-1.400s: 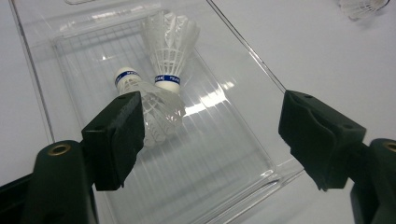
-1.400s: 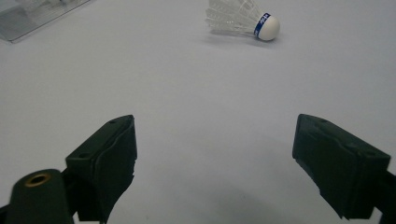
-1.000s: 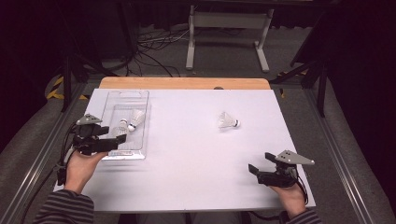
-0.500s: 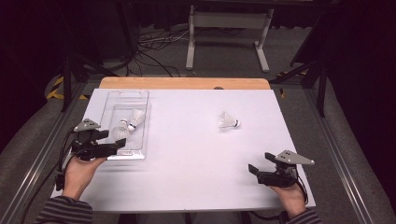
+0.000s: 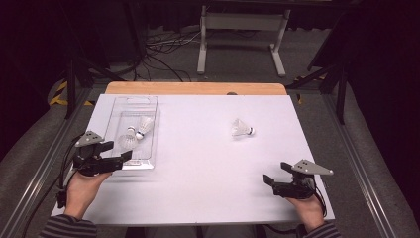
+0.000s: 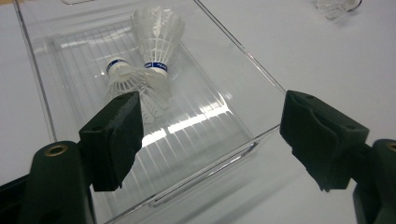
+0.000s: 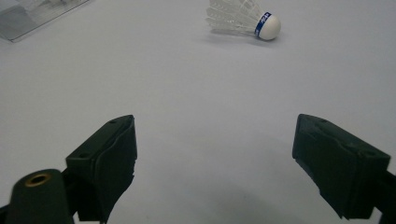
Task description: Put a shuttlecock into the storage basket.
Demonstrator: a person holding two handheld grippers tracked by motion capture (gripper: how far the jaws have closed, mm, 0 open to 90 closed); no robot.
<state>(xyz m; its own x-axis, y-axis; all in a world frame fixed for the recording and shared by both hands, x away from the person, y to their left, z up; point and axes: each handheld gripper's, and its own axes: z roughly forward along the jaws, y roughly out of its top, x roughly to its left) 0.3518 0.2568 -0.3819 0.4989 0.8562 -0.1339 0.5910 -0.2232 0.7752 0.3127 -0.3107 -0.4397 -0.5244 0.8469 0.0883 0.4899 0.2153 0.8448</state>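
Clear plastic forms the shallow ribbed tray (image 5: pixel 148 106) at the left rear of the white table (image 5: pixel 198 163), and 2 white feather shuttlecocks lie in it touching each other — one (image 5: pixel 144 125) toward the back, the other (image 5: pixel 128 139) nearer the front, each with a blue band at its cork. The left gripper (image 5: pixel 121 157) hovers at the tray's near edge with its jaws spread wide and nothing between them; in the left gripper view its dark pads (image 6: pixel 114 135) frame the tray's front wall, and the nearer shuttlecock (image 6: pixel 123 79) sits partly behind the left pad, so its feather skirt is hidden there while the farther one (image 6: pixel 156 39) lies in plain sight against it. A third shuttlecock (image 5: pixel 241 128) lies on its side on the bare table right of centre, well apart from the tray and from both grippers. The right gripper (image 5: pixel 270 181) rests low near the table's front right corner, also opened wide and empty; in the right gripper view that loose shuttlecock (image 7: pixel 245 18) lies far ahead with its white cork pointing right, open tabletop between it and the pads, and a corner of the tray (image 7: pixel 28 18) shows at the upper left. Behind the table a wooden strip (image 5: pixel 195 88) runs along its far edge, and cables (image 5: pixel 163 49) and a grey metal stand (image 5: pixel 240 37) sit on the dark floor beyond — none of it near the work.
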